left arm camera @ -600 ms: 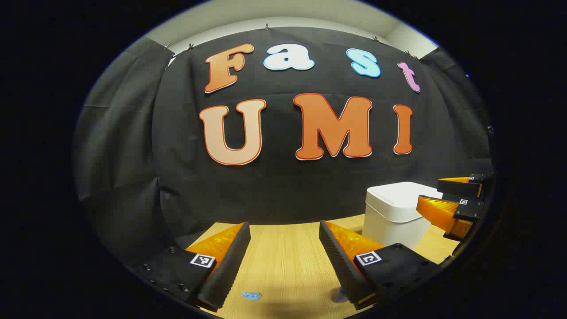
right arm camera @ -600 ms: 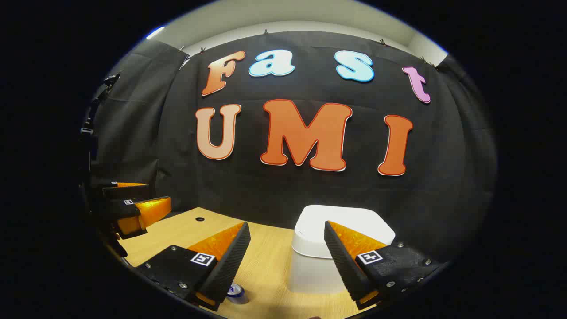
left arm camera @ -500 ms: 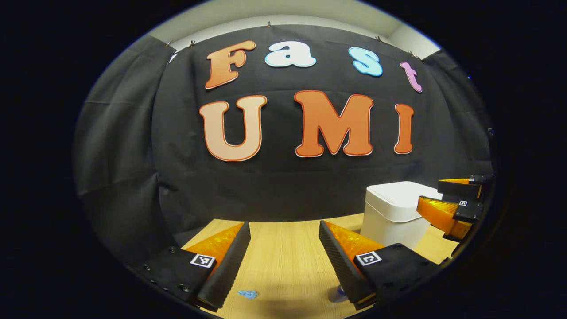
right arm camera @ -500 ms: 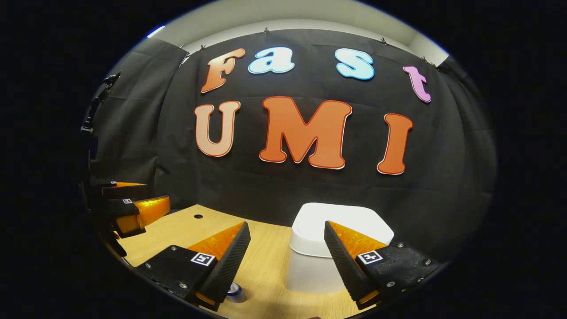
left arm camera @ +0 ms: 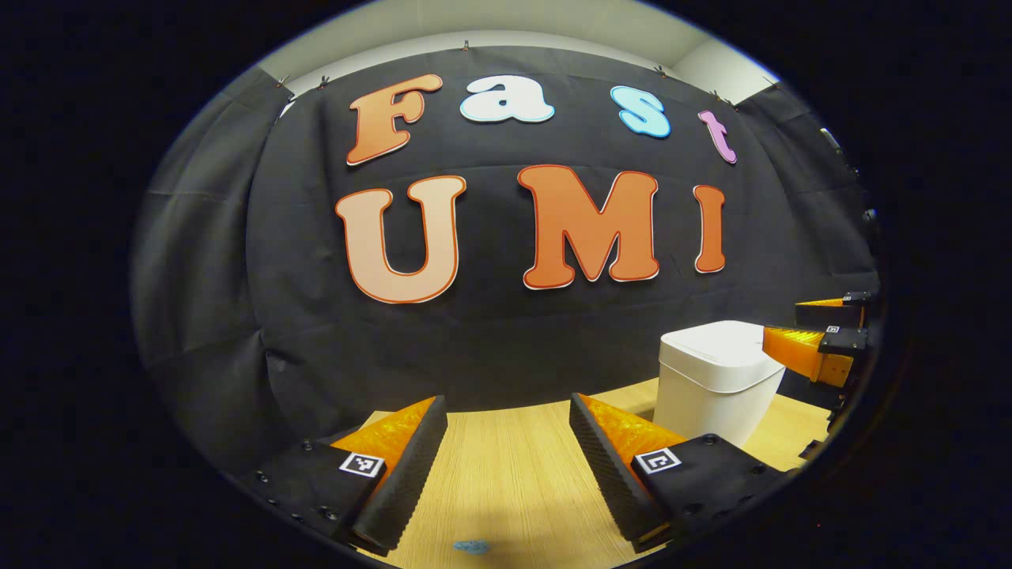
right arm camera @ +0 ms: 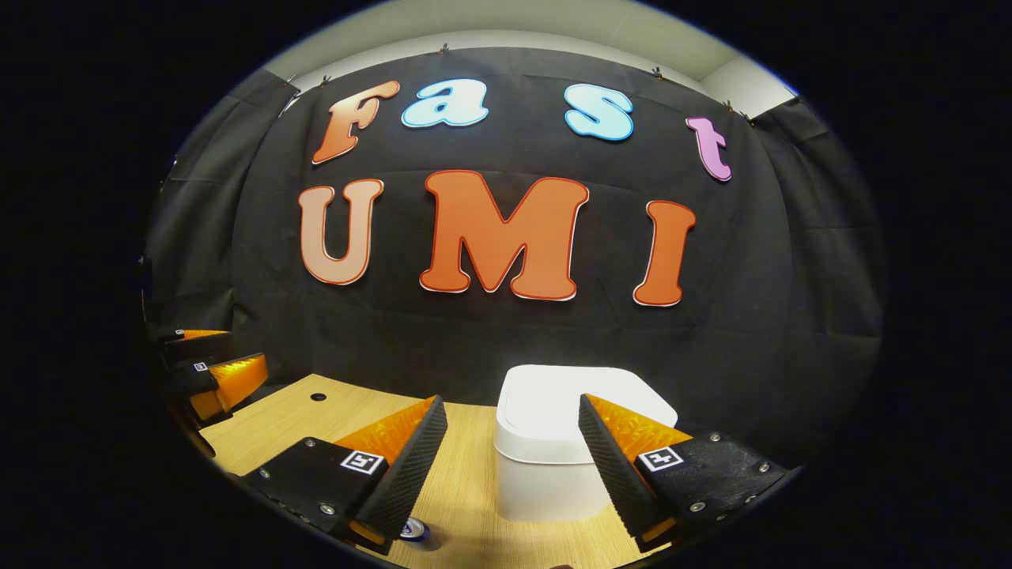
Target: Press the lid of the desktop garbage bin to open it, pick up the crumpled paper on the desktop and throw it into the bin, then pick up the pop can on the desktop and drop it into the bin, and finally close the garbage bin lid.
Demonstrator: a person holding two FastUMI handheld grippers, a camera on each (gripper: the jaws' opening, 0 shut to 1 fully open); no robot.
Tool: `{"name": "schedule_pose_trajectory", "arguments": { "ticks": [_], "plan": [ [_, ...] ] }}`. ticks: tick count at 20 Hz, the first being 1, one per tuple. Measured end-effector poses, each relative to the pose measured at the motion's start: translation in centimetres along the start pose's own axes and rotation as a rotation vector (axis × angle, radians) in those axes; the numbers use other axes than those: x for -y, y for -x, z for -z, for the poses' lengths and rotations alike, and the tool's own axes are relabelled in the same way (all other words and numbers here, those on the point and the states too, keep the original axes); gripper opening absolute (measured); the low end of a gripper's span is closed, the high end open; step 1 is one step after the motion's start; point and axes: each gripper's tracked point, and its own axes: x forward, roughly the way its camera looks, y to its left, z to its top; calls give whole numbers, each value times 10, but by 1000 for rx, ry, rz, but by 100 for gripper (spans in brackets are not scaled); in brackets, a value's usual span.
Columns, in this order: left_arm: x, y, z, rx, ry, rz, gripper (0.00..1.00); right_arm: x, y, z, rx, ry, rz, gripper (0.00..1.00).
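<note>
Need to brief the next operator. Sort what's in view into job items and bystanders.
Job: garbage bin, lid down; pop can; crumpled paper; left gripper and right gripper, both open.
Bystanders: wooden desktop; hole in desktop.

We see a black cloth wall (left arm camera: 490, 332) hanging in soft folds across the back of the booth, clipped along its top edge, with side panels of the same cloth curving in at left and right. Above it runs a pale wall and ceiling strip (right arm camera: 553, 32). Below, a light wood-grain desktop (left arm camera: 514, 466) meets the cloth; we note a small round hole (right arm camera: 318, 397) near its far left corner.
</note>
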Motion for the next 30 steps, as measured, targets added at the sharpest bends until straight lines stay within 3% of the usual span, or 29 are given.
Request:
{"name": "schedule_pose_trajectory", "arguments": {
  "ticks": [11,13,15,17,20,21,22,24,28,30],
  "plan": [
    [-29,11,13,-7,-19,-33,99,34,-19,-26,-6,45,101,100],
    [-33,14,14,-9,-19,-45,99,48,-26,-29,-20,50,125,95],
    [-38,16,17,-14,-19,-63,99,65,-32,-27,-57,65,157,78],
    [-42,19,18,-20,-21,-81,100,76,-41,-25,-95,68,164,70],
    [-46,23,24,-31,-14,-96,99,98,-50,-17,-182,76,208,42],
    [-48,24,30,-48,-6,-101,99,108,-52,-18,-194,84,237,39],
    [-51,26,36,-63,-1,-111,99,112,-54,-22,-192,81,243,24],
    [-58,30,45,-85,5,-132,99,105,-60,-28,-201,36,190,11],
    [-68,39,52,-103,8,-166,99,111,-69,-30,-254,-43,152,1],
    [-73,44,52,-104,7,-176,99,113,-73,-32,-277,-65,125,1]
  ]
}}
